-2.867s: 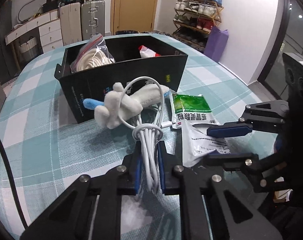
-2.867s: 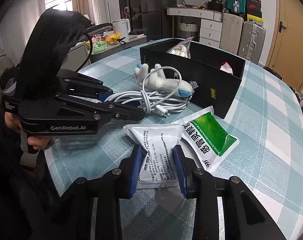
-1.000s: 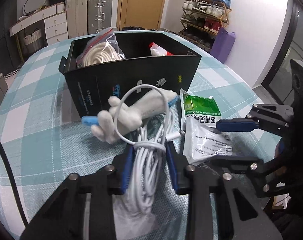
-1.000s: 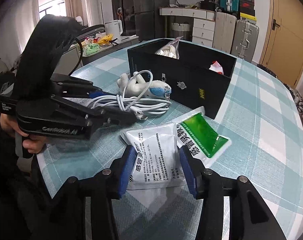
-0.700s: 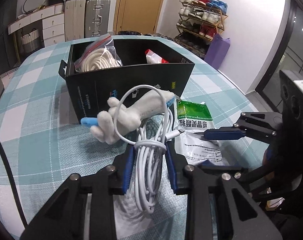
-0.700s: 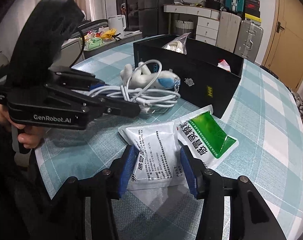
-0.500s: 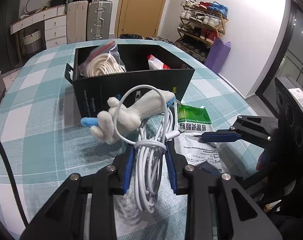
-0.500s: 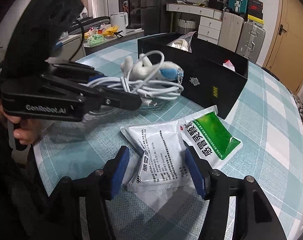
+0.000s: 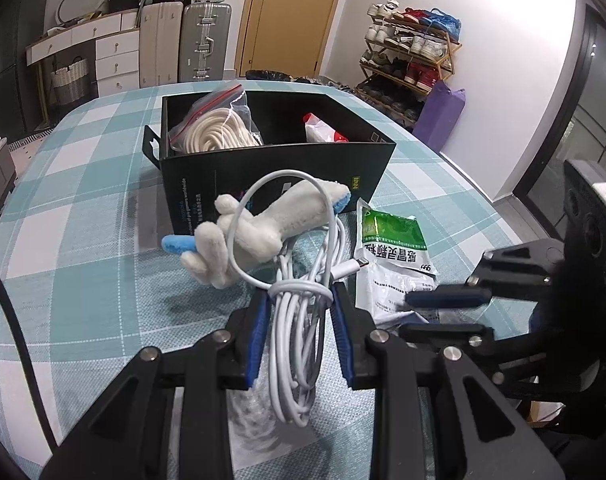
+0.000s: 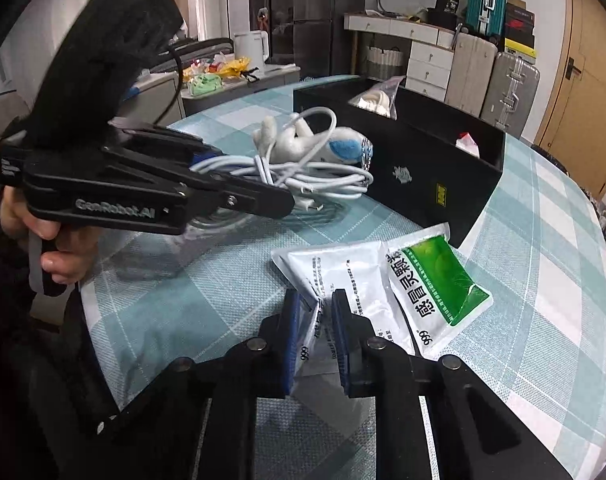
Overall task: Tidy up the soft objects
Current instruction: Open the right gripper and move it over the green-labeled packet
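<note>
My left gripper (image 9: 299, 300) is shut on a coiled white charging cable (image 9: 299, 344) and holds it above the table. A loop of the cable hooks a white plush hand toy (image 9: 263, 224), which hangs lifted with it (image 10: 299, 140). My right gripper (image 10: 315, 312) is shut on a white medicine packet (image 10: 343, 276), which buckles up between the pads. A green-and-white packet (image 10: 435, 280) lies beside it. The black storage box (image 9: 275, 168) stands behind, holding a bagged rope (image 9: 219, 128) and a red-and-white packet (image 9: 323, 132).
The round table has a teal checked cloth (image 9: 83, 240). The left gripper's body (image 10: 143, 196) reaches across the right wrist view. Suitcases, drawers and a shoe rack (image 9: 411, 64) stand around the room.
The left gripper has lifted the cable with the plush toy off the table and toward the box. The right gripper has closed on the white packet, crumpling it.
</note>
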Motion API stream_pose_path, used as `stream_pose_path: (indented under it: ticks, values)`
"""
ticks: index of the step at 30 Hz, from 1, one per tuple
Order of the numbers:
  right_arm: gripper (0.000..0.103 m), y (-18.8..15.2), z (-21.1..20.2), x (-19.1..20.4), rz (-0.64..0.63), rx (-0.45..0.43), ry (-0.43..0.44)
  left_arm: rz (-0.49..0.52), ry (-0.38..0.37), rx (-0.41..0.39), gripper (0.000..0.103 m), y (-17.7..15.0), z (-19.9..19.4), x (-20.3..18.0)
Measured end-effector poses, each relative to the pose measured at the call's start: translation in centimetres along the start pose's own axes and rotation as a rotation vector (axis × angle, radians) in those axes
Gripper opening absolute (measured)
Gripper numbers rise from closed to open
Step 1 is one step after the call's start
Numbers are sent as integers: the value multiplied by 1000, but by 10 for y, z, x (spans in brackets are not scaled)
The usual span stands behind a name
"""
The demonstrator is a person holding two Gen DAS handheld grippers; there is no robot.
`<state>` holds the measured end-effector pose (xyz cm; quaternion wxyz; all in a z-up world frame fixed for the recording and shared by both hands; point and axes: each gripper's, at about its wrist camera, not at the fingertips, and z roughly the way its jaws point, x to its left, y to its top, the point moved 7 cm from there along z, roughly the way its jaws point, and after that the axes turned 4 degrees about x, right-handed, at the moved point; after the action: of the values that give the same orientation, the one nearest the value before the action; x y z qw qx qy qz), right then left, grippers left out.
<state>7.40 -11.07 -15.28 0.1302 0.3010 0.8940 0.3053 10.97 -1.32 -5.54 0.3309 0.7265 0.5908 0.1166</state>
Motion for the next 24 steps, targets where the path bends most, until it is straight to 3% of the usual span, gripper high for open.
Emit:
stream_pose_path:
  ticks: [3,8,13,21,24]
  values:
    - [42,3,-10,-9,27,-34,-26,-5,3,-3,28,0,0,1]
    - [43,6,-13,-43,91,-34,-126,-13,7,-10,28,1,0,3]
    - [49,10,-2,-67,96,7,-172,-14,28,-4,28,0,3,5]
    - [75,15,20,-71,55,58,-139,-17,35,0,28,-1,3,5]
    - [73,16,23,-73,49,60,-116,-14,32,0,28,-1,2,4]
